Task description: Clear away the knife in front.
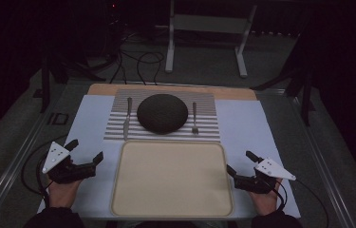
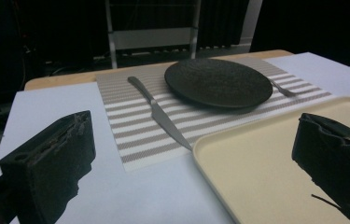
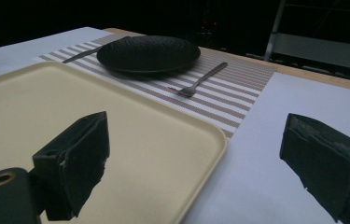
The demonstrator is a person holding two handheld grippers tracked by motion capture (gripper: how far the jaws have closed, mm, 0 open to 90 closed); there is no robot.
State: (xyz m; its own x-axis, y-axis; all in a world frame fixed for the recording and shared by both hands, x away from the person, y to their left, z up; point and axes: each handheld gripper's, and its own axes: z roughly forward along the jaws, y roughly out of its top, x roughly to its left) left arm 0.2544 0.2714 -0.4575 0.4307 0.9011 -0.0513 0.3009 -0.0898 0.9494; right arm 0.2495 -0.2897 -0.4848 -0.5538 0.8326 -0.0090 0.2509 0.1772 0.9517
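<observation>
Both hand-held grippers, left [image 1: 86,153] and right [image 1: 240,163], gape wide, empty, flanking the tray [image 1: 171,209]. Reaching far carelessly could nudge the knife [image 1: 126,119] or tip the plate [image 1: 162,113].

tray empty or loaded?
Empty. The beige tray has a bare surface; the plate, knife and fork lie on the striped mat.

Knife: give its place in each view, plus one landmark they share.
High view: knife lies left of the black plate, on the striped mat.
Left gripper view: centre, left of the plate.
Right gripper view: upper left, mostly behind the plate.
Shared landmark: the plate.
</observation>
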